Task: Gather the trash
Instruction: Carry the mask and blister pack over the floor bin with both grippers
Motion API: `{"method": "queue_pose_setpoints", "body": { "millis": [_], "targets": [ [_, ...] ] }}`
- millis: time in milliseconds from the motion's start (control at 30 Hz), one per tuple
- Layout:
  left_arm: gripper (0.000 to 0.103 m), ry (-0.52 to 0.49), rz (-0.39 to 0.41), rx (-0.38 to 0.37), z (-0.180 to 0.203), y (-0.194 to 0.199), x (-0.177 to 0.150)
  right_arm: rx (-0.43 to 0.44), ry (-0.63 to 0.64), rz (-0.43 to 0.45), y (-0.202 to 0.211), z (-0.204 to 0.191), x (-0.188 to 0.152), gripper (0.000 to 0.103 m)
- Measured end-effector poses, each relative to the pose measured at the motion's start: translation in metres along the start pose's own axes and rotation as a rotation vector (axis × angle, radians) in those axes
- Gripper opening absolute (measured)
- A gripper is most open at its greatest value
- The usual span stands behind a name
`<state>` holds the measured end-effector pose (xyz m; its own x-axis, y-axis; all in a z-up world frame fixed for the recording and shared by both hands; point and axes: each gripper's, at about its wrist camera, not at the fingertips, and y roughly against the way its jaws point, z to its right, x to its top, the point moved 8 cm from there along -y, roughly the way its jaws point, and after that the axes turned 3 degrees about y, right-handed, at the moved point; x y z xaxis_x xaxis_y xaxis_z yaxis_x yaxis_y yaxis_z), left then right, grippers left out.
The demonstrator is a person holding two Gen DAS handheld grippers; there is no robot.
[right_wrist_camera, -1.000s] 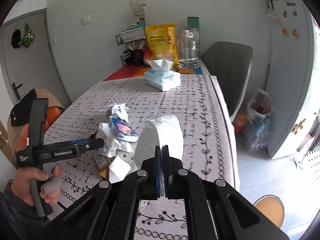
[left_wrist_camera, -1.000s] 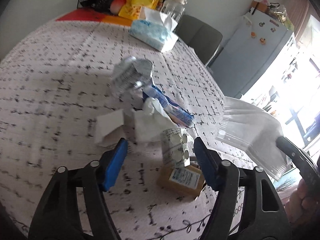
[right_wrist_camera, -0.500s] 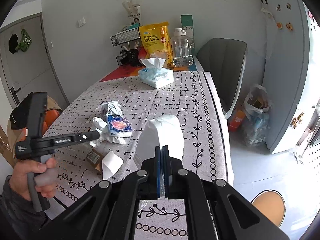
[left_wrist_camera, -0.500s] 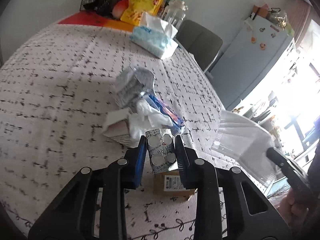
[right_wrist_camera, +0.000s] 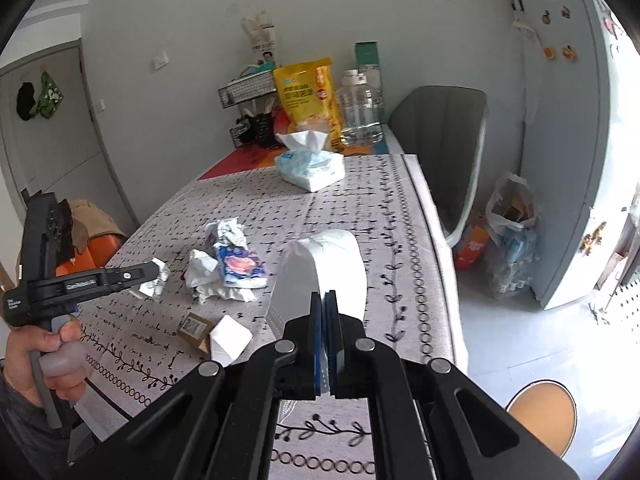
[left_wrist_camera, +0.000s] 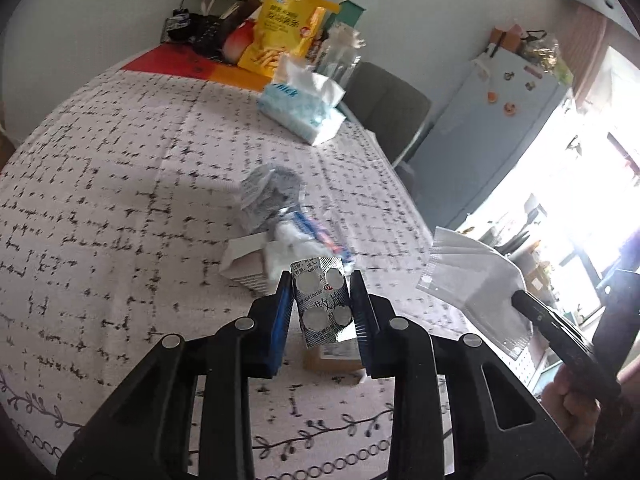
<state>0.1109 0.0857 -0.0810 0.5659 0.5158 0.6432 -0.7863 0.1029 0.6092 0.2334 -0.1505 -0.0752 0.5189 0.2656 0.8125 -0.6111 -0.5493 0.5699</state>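
My left gripper is shut on a silver pill blister pack, held upright just above the tablecloth. Beyond it lies the trash pile: crumpled white tissue, a blue snack wrapper, a crumpled grey wrapper and a white carton. A small brown box lies under the blister pack. My right gripper is shut on the edge of a clear plastic bag, which also shows in the left wrist view as the bag. The left gripper appears there with the pack.
A tissue box, yellow snack bag and water jug stand at the far end of the table. A grey chair and a fridge stand on the right. A white paper lies near the front edge.
My left gripper closed on the blister pack and lifted it off the table. The right gripper keeps its hold on the bag.
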Motion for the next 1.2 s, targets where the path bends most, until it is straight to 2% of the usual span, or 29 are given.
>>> {"method": "queue_pose_setpoints", "body": {
  "millis": [233, 533, 767, 967, 1200],
  "targets": [
    [0.029, -0.060, -0.042, -0.043, 0.042, -0.026, -0.003, -0.065, -0.076, 0.026, 0.022, 0.046, -0.009, 0.003],
    [0.029, -0.183, -0.124, -0.096, 0.131, -0.080, -0.021, -0.174, -0.212, 0.032, 0.044, 0.137, -0.040, 0.003],
    [0.029, -0.304, -0.231, -0.132, 0.213, -0.137, -0.056, -0.253, -0.339, 0.015, 0.051, 0.208, -0.083, 0.003],
    [0.029, -0.407, -0.314, -0.164, 0.279, -0.184, -0.090, -0.317, -0.463, -0.026, 0.049, 0.274, -0.137, 0.003],
    [0.029, -0.464, -0.383, -0.187, 0.334, -0.235, -0.130, -0.380, -0.572, -0.073, 0.036, 0.339, -0.199, 0.004]
  ]
}}
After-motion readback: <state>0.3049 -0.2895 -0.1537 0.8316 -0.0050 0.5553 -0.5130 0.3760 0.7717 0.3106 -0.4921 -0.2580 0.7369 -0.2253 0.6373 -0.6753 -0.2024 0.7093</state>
